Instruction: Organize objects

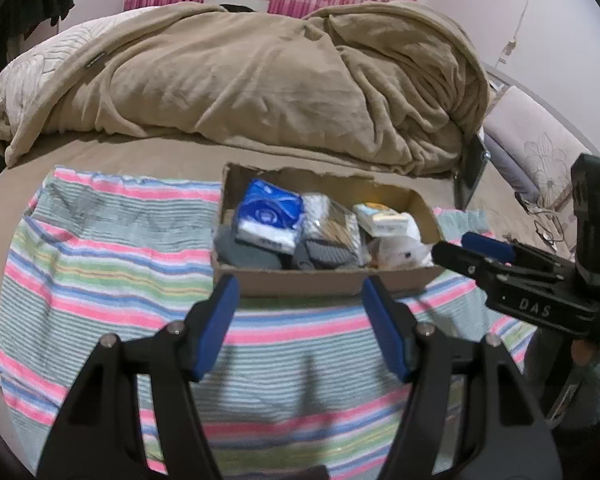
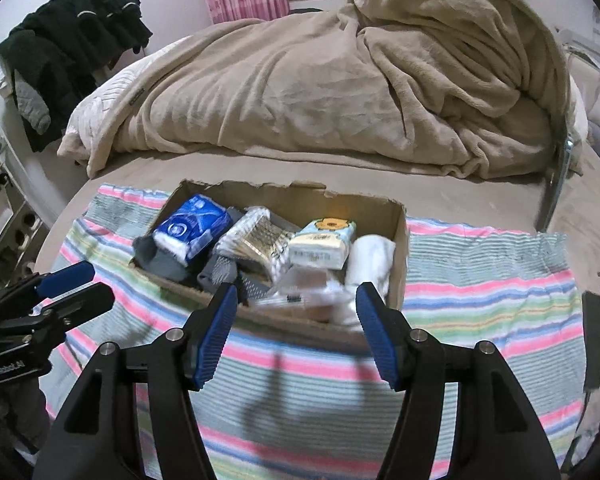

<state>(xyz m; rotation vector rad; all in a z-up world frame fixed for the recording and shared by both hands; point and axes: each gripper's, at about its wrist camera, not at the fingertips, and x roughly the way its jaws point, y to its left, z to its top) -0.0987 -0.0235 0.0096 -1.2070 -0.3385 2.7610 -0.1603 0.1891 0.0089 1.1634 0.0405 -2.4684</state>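
- The rumpled beige fleece blanket (image 2: 340,92) is heaped across the far side of the bed, well apart from the work.
- The pastel striped woven cloth (image 2: 488,280) lies flat on the near part of the bed, under everything being sorted.
- The shallow brown cardboard box with torn edges (image 1: 300,282) sits on the cloth, its long axis running left to right, open top up. It looks light and only fairly stiff; the ragged far wall would likely buckle, so the near wall is the better hold.
- The blue-and-white soft tissue pack (image 2: 194,228) lies at the box's left end, tilted, its long axis running from near left to far right. It should be light and squashy, best pinched across its short sides.
- The clear crinkly bag of cotton swabs (image 2: 256,240) lies in the middle; probably slippery.
- The pale rectangular packet with a yellow flower print (image 2: 324,242) rests right of centre, printed end pointing far.
- The white folded soft cloth (image 2: 374,258) fills the right end.
- The left gripper (image 1: 298,294) hovers just before the box's near wall, jaws spread, holding nothing.
- The right gripper (image 2: 296,304) hovers over the near right of the box, jaws likewise spread and empty.
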